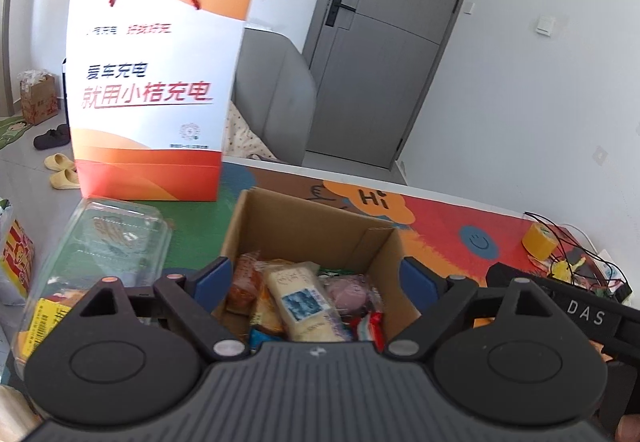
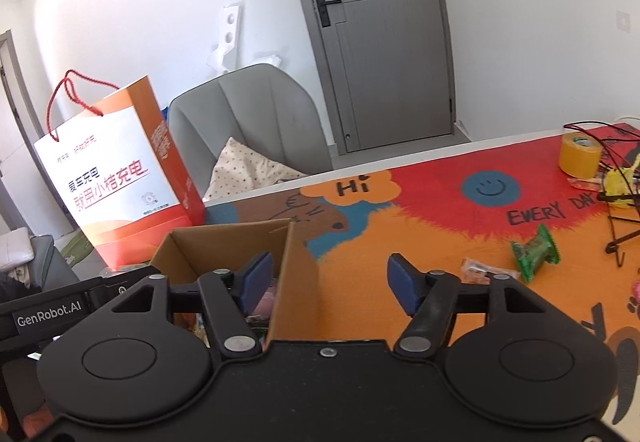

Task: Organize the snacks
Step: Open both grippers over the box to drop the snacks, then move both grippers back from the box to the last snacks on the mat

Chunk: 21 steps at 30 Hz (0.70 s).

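Snacks [image 1: 304, 302] in box [image 1: 280, 218] between left tool [image 1: 316, 278] fingers

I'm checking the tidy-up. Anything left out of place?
Yes: a green snack and a small orange packet lie loose on the mat, right of the box holding the other snacks.

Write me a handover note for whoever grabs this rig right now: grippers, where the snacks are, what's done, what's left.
Left gripper: open, empty, poised over the cardboard box.
Right gripper: open, empty, straddling the box's right wall.
Done: several wrapped snacks lie in the box, including a pale yellow pack and a pink one.
Left: a green wrapped snack and a small clear-wrapped snack lie loose on the mat, right of the box.
Also there: a clear clamshell container left of the box, a paper gift bag behind, a tape roll far right.
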{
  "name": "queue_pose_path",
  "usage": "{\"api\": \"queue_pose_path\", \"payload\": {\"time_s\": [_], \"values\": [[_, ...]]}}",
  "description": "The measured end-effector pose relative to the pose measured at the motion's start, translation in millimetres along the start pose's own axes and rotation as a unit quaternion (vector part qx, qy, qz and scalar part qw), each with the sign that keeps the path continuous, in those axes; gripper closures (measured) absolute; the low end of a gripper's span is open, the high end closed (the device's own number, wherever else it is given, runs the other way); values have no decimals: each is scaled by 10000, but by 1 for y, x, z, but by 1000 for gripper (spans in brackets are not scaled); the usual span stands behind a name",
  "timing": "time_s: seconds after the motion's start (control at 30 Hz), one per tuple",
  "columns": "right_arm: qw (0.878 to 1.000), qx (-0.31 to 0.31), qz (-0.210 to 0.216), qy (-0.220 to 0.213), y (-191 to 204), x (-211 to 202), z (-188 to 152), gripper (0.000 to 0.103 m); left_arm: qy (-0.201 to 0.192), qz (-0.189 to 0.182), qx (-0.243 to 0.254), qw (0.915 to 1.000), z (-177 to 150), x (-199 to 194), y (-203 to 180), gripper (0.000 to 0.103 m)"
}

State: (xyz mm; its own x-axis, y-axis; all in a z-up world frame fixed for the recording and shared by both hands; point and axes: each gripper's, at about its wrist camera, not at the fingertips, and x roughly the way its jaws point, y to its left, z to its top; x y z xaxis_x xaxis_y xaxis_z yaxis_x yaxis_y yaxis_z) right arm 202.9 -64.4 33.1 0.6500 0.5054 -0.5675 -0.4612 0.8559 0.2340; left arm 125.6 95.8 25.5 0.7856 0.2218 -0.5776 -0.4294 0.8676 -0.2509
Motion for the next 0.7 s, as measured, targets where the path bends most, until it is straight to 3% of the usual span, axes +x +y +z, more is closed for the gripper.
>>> {"api": "queue_pose_path", "payload": {"time_s": [0.4,0.7], "values": [[9984,431,-359,-112,-71,-27,6,14,189,-436,446,9979,-6,17,-73,7],[9953,646,-688,-235,-118,-42,7,6,333,-659,658,9951,-13,32,-118,6]]}}
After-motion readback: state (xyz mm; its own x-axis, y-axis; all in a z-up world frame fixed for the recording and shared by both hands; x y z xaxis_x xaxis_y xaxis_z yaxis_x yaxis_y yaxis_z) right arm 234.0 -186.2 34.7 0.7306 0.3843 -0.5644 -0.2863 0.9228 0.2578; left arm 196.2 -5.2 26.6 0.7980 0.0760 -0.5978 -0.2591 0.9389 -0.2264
